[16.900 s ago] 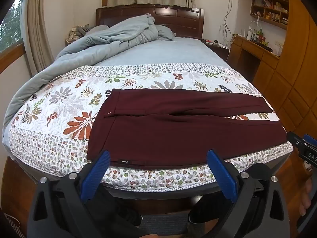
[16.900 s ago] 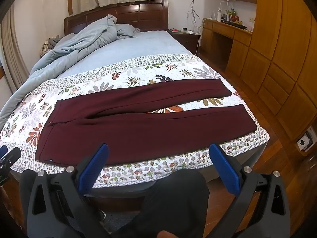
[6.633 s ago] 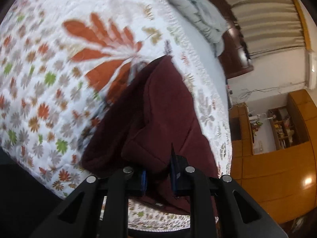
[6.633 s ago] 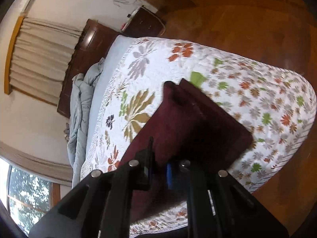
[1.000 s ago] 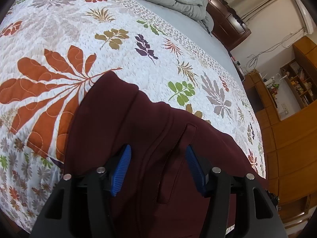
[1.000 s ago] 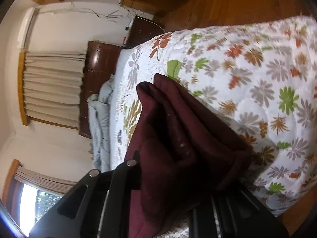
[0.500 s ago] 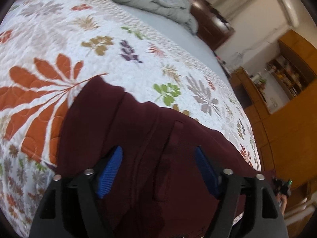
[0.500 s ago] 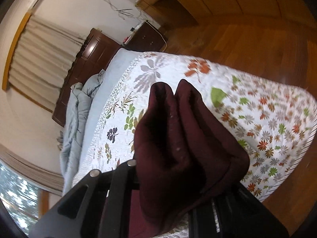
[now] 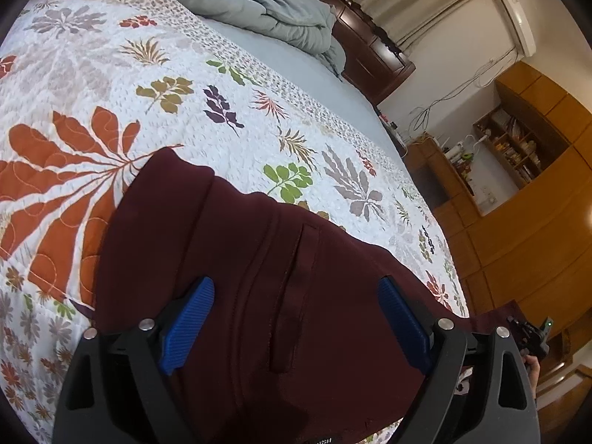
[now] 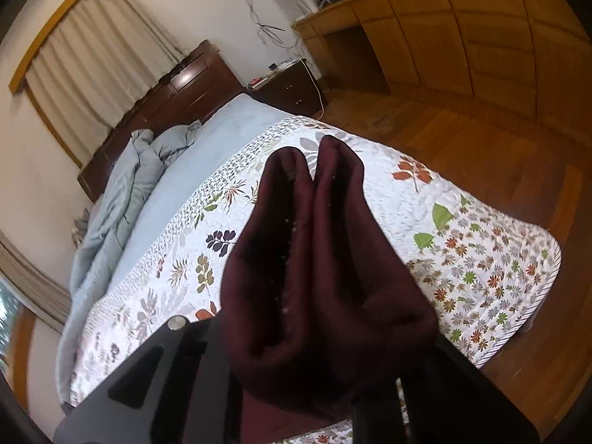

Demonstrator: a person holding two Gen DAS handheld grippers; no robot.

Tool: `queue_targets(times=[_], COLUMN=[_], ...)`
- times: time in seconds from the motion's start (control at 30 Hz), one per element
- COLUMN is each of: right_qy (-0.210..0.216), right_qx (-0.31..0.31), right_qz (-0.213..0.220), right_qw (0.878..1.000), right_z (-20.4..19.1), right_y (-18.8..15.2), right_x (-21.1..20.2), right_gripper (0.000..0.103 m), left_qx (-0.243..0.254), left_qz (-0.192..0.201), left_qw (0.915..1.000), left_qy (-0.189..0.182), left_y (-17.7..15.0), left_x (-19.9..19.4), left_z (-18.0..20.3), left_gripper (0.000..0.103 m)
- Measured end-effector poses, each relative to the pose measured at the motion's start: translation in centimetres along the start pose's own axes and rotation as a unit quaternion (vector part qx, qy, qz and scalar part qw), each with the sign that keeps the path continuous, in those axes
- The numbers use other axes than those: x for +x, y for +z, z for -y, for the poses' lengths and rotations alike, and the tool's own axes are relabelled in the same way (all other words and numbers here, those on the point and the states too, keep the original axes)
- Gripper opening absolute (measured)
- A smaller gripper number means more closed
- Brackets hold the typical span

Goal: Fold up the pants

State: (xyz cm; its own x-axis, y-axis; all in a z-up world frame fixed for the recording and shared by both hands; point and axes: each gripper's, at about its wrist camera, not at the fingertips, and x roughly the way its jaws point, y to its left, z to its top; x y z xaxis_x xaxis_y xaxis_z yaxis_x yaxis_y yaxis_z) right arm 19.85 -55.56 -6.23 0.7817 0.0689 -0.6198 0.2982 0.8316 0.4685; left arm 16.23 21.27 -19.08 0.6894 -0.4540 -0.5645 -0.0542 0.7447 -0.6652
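Left wrist view: left gripper hovering released, jaws spread, over maroon pants lying on floral quilt. Right gripper clenching bunched pants.

Maroon pants, leg-ends bunched and lifted

maroon pants on floral-quilted bed

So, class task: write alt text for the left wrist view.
An open claw with blue pads hovers over maroon pants lying on a floral quilt. Behind are a rumpled grey duvet and wooden cabinets.
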Motion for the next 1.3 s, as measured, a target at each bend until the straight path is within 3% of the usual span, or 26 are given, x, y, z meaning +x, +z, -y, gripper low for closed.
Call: queue_targets(times=[0.47, 0.83, 1.3], right_qy=[-0.031, -0.051, -0.066], right_qx=[-0.098, -0.185, -0.251], right_qz=[0.008, 0.014, 0.011], right_qw=[0.995, 0.981, 0.966], right_z=[-7.4, -12.7, -17.7], right_y=[-1.7, -3.7, -6.2], right_x=[-0.5, -0.5, 0.0], right_gripper=[0.012, 0.012, 0.011], left_qx=[-0.027, -0.038, -0.054], left_qz=[0.007, 0.008, 0.01], left_qw=[0.9995, 0.9989, 0.9978], left_qy=[-0.018, -0.027, -0.037], left_y=[0.1, 0.1, 0.1], left_x=[-0.8, -0.9, -1.2], left_z=[-1.2, -1.5, -2.1], left_gripper=[0.091, 0.091, 0.091])
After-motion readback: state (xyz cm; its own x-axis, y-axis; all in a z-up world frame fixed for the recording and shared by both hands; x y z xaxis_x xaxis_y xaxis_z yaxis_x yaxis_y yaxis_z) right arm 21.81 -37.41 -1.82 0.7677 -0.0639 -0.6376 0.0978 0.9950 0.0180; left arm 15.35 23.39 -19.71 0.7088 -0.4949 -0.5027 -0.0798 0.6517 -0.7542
